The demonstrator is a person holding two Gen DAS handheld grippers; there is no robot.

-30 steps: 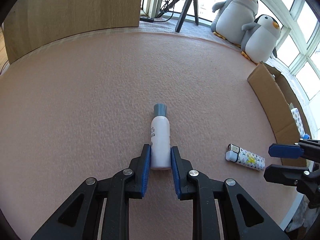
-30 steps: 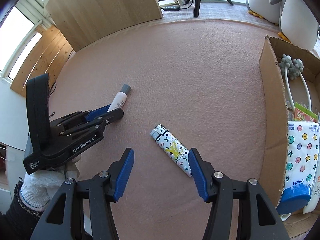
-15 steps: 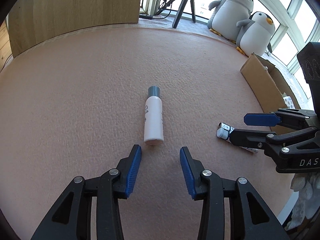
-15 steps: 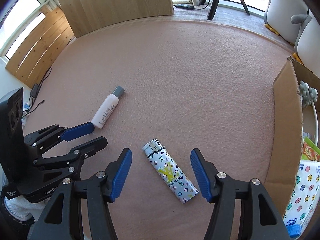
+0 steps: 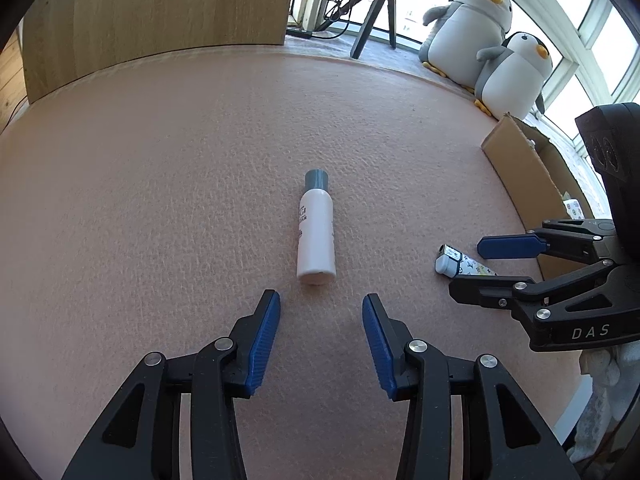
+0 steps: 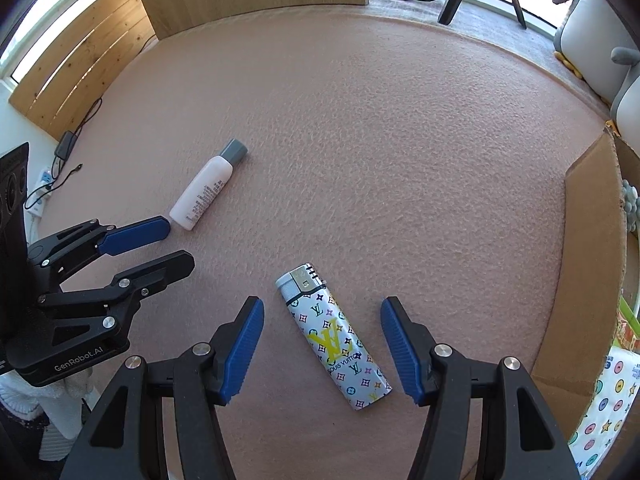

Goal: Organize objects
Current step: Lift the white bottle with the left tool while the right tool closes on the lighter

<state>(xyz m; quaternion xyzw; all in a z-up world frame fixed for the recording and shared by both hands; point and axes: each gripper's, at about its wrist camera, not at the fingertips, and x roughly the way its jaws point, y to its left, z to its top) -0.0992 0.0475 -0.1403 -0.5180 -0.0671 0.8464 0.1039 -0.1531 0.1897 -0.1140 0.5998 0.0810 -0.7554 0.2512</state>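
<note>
Matt felt, plastic, card and wood

The desk (image 6: 380,128) wears a pinkish, felt-like cloth — matt, with a slightly pebbled nap. The bottle (image 5: 316,232) looks like smooth white plastic with a dull grey cap; the lighter (image 6: 334,336) has a glossy printed wrap and a shiny silvery metal-looking head. Both the left gripper (image 5: 320,344) and the right gripper (image 6: 322,346) are matt black plastic with bright metal screw heads, their jaws faced with ribbed blue pads (image 6: 243,348) — rubbery in look. The box (image 6: 592,264) is plain brown corrugated cardboard, rough at its cut edge. The panel (image 5: 160,12) behind shows pale wood grain. The penguins (image 5: 492,48) are soft plush.
</note>
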